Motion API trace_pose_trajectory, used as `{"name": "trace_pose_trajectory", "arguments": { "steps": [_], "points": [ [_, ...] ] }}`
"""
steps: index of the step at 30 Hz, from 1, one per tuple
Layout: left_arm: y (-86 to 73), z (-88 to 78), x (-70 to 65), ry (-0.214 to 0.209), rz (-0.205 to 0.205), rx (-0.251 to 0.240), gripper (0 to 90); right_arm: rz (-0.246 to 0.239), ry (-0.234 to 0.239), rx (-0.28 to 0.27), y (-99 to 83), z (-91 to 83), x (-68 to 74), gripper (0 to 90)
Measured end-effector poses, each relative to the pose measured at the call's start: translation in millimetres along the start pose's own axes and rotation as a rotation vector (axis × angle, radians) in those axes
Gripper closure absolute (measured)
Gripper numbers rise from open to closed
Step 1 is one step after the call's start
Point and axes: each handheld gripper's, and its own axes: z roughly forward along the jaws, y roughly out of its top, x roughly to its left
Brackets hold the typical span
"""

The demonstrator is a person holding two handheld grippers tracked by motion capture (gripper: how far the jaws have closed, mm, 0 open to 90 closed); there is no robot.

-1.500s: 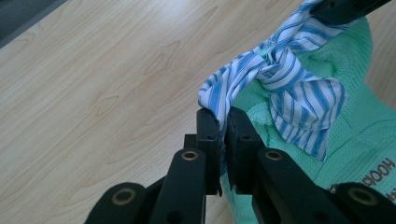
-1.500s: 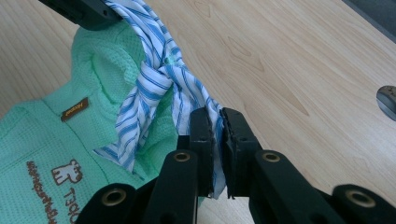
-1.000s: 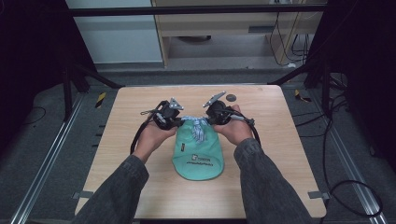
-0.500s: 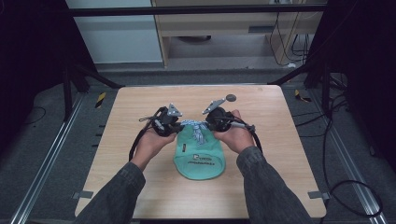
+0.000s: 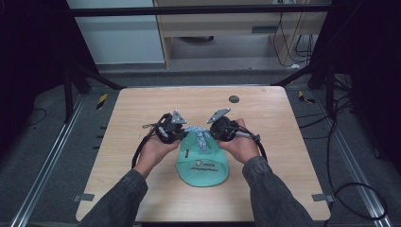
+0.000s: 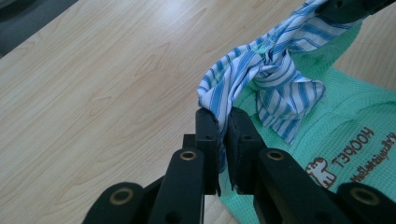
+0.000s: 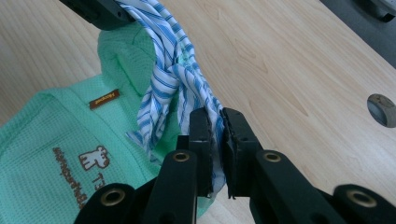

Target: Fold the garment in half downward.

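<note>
I sit at a pale wooden table (image 5: 142, 109), a two-jaw gripper in each hand. A mint green waffle-weave bag (image 5: 203, 163) lies flat just in front of me, near the table's middle, its closed end toward me and its mouth on the far side. A blue and white striped tie (image 5: 200, 136) is knotted at that mouth. My left gripper (image 6: 223, 122) is clamped on one tail of the tie, the striped cloth squeezed between its jaws. My right gripper (image 7: 214, 122) is clamped on the other tail in the same way. From above, the two grippers sit close together on either side of the knot, with my hands resting beside the bag. The tie looks thin, soft and light, so I judge it will crumple and could slide out of a loose grip; the tails are the best place to hold, close to the knot. The bag looks soft and limp too, and I expect it would drag along if I pull hard. I cannot tell whether the bag holds anything, and its brown printed lettering is too small to read in full. The knot's inner turns are hidden in folds, so how tight it sits is unclear. A small dark disc (image 5: 233, 99) lies on the far side of the table.
</note>
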Motion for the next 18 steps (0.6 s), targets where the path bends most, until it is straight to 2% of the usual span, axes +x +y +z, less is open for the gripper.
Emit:
{"name": "trace_pose_trajectory", "arguments": {
  "steps": [12,18],
  "points": [
    [-4.6,-0.6,-11.0,-0.012,0.026,-0.005,83.7,0.003,0.007,-0.011,-12.1,-5.0,6.4,82.5],
    [-11.4,-3.8,-17.9,-0.024,0.040,-0.006,83.6,0.002,0.017,-0.022,-20.3,-8.3,14.7,81.9]
  ]
}}
